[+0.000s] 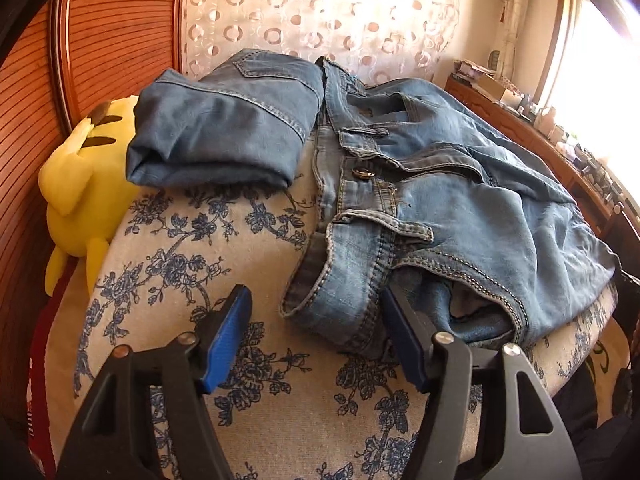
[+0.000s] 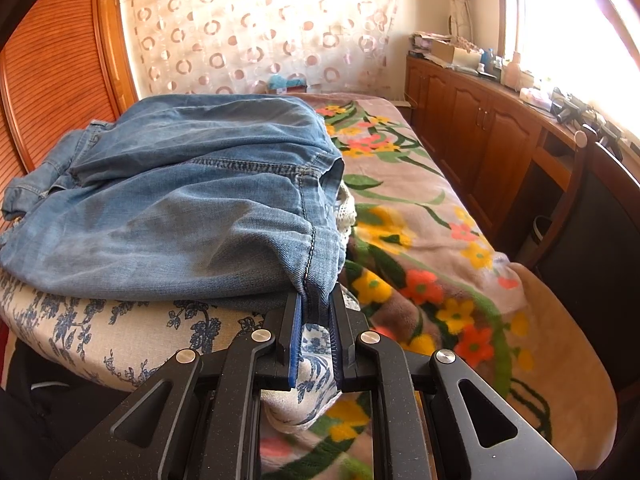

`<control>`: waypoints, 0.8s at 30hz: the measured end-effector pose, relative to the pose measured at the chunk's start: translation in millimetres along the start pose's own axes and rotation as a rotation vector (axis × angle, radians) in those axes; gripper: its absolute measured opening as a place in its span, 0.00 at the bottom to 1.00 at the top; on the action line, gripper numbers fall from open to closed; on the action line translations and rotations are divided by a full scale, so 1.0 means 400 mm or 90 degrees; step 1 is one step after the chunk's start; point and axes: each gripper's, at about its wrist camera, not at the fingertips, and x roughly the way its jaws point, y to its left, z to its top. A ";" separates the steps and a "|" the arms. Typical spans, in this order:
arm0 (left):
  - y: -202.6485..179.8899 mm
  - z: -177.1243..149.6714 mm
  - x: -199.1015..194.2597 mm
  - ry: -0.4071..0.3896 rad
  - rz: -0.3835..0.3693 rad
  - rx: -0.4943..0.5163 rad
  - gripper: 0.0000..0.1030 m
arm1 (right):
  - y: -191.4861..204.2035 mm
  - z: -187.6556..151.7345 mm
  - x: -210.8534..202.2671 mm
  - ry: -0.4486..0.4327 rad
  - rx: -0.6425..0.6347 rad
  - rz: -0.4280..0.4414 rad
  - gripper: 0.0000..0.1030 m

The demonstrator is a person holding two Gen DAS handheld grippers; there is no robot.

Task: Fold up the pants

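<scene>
A pair of light blue jeans [image 1: 460, 208] lies unfolded on a cushion with a blue flower print [image 1: 240, 380], button side up. My left gripper [image 1: 316, 296] is open low over the cushion. A corner of the waistband [image 1: 344, 292] lies between its blue pads, close to the right one; the left pad [image 1: 228, 344] stands clear of the cloth. In the right wrist view the same jeans [image 2: 180, 208] are heaped on the cushion [image 2: 100, 332]. My right gripper [image 2: 316, 296] is shut on a seamed edge of the denim at the cushion's near corner.
A second pair of jeans [image 1: 224, 128], folded, rests at the back left of the cushion beside a yellow plush toy [image 1: 84, 184]. A flowered blanket [image 2: 420, 240] covers the bed to the right. Wooden cabinets [image 2: 480, 128] with clutter on top line the window wall. A wooden slatted door [image 1: 112, 32] stands behind.
</scene>
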 end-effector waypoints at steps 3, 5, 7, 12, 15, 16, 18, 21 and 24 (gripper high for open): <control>-0.008 -0.002 -0.005 0.003 -0.018 0.010 0.39 | 0.000 0.000 0.000 0.000 0.000 0.000 0.09; -0.021 -0.003 -0.009 0.008 -0.029 0.022 0.26 | 0.000 0.000 0.000 0.000 0.001 0.000 0.09; -0.036 -0.003 -0.020 0.005 -0.035 0.032 0.15 | 0.000 0.000 0.001 -0.001 0.002 0.001 0.09; -0.054 0.008 -0.076 -0.016 -0.043 0.046 0.07 | -0.003 0.003 -0.017 -0.017 0.008 0.007 0.08; -0.058 0.016 -0.124 -0.037 -0.049 0.046 0.06 | 0.000 0.014 -0.044 -0.030 0.006 0.013 0.07; -0.060 0.019 -0.138 -0.042 -0.051 0.045 0.06 | 0.002 0.019 -0.056 -0.036 0.004 0.014 0.07; -0.065 0.021 -0.165 -0.050 -0.055 0.046 0.06 | 0.006 0.027 -0.076 -0.043 0.000 0.015 0.07; -0.071 0.018 -0.203 -0.063 -0.060 0.045 0.05 | 0.007 0.033 -0.109 -0.056 -0.005 0.018 0.06; -0.068 0.018 -0.235 -0.073 -0.061 0.040 0.05 | 0.002 0.037 -0.139 -0.065 -0.007 0.020 0.06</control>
